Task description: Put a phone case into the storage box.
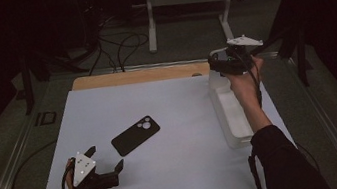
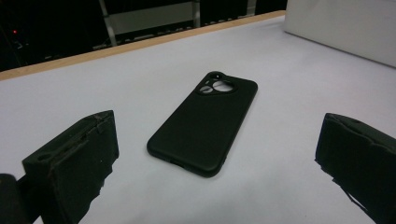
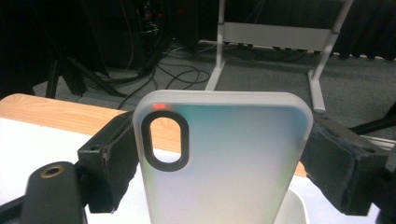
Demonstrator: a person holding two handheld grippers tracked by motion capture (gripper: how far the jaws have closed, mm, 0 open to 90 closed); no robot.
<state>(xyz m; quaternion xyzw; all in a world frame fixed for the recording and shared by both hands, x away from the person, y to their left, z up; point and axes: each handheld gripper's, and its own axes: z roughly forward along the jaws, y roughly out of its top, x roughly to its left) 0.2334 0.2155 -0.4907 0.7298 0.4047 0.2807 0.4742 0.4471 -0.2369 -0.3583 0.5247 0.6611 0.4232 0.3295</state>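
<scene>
Two phone cases: black (image 1: 135,135), translucent (image 3: 224,158); one white bin (image 1: 233,115).

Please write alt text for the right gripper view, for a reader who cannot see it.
A frosted translucent phone case stands upright, clamped between the right gripper's two black jaws, its oval camera cutout at upper left. Behind lie the table's wooden edge, floor cables and a white metal frame.

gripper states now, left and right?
Left gripper: open, holding nothing, jaws either side of the black rubbery phone case lying flat on the white table.
Right gripper: shut on the frosted translucent phone case.
</scene>
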